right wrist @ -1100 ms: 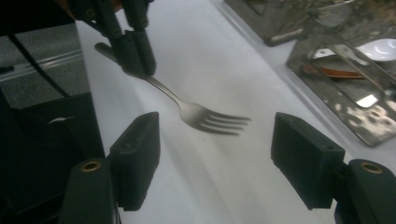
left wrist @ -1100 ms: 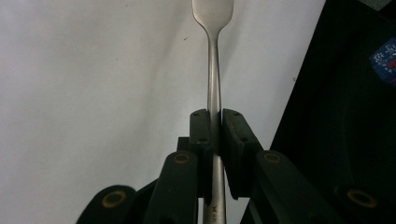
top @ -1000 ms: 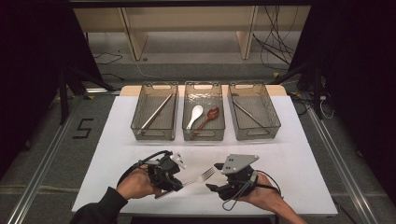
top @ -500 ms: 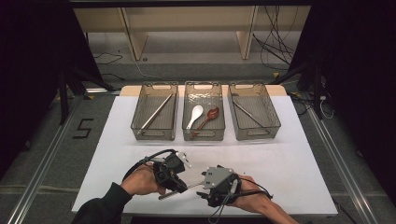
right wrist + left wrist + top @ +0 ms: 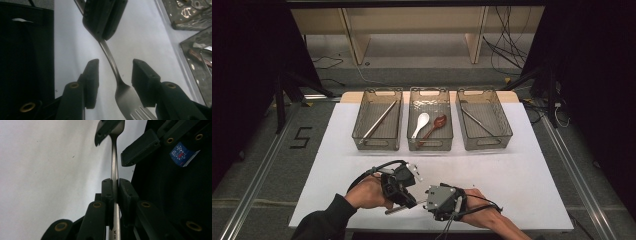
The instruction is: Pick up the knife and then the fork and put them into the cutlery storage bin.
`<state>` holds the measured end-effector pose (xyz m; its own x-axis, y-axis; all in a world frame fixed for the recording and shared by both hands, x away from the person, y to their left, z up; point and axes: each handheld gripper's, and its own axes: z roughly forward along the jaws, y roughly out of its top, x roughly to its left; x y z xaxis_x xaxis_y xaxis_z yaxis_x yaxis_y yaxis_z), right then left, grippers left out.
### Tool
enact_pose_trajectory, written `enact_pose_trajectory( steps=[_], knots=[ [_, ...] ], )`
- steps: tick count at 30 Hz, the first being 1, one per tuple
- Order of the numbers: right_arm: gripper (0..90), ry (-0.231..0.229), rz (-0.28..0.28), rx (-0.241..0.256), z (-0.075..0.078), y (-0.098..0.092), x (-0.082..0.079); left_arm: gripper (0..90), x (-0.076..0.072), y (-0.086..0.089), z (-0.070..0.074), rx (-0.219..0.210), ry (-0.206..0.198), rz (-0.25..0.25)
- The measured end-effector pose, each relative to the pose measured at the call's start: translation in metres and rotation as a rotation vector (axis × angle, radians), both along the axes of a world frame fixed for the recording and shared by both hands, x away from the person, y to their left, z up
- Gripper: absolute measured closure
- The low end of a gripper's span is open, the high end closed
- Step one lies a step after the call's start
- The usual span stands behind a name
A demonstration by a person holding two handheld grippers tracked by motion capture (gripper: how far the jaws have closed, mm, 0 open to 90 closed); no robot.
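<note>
Near the front edge of the tabletop (image 5: 522, 165), high view: left gripper (image 5: 404, 182) and right gripper (image 5: 432, 200) close together, a metal fork (image 5: 399, 208) spanning between them, handle end jutting toward the front edge. Along the back edge, three clear bins (image 5: 430, 125): the left with a long metal utensil, the middle with a white spoon (image 5: 419, 124) and a brown spoon (image 5: 434, 125), the right with another metal utensil.

Left gripper view: own jaws clamped on the fork (image 5: 114, 170) handle; the other gripper's jaws flank the fork head, apart.

Right gripper view: own jaws spread either side of the fork (image 5: 120, 87) neck, not touching; tines at bottom edge.
</note>
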<state>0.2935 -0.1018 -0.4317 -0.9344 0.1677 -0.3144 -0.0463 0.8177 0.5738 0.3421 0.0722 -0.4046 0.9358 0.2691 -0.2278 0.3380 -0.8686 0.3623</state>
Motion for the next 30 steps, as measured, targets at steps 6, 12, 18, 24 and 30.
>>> enact_pose_trajectory(
  steps=[6, 12, 18, 24, 30],
  knots=[
    [66.1, -0.021, 0.033, -0.035, -0.004, 0.003, -0.002, 82.4, -0.003, -0.004, 0.000, 0.005, 0.015, -0.016],
    [80.9, -0.047, 0.084, -0.059, -0.006, 0.003, -0.005, 82.3, -0.004, -0.004, -0.001, 0.003, 0.022, -0.028],
    [87.2, -0.078, 0.165, -0.102, -0.009, 0.003, -0.009, 81.4, -0.002, -0.004, -0.004, 0.000, 0.061, -0.037],
    [88.1, -0.082, 0.154, -0.110, -0.009, 0.000, -0.008, 64.1, 0.000, 0.001, -0.002, -0.021, 0.039, 0.009],
    [88.1, -0.078, 0.120, -0.120, -0.007, -0.006, -0.005, 48.3, 0.006, 0.015, 0.004, -0.093, -0.001, 0.068]
  ],
)
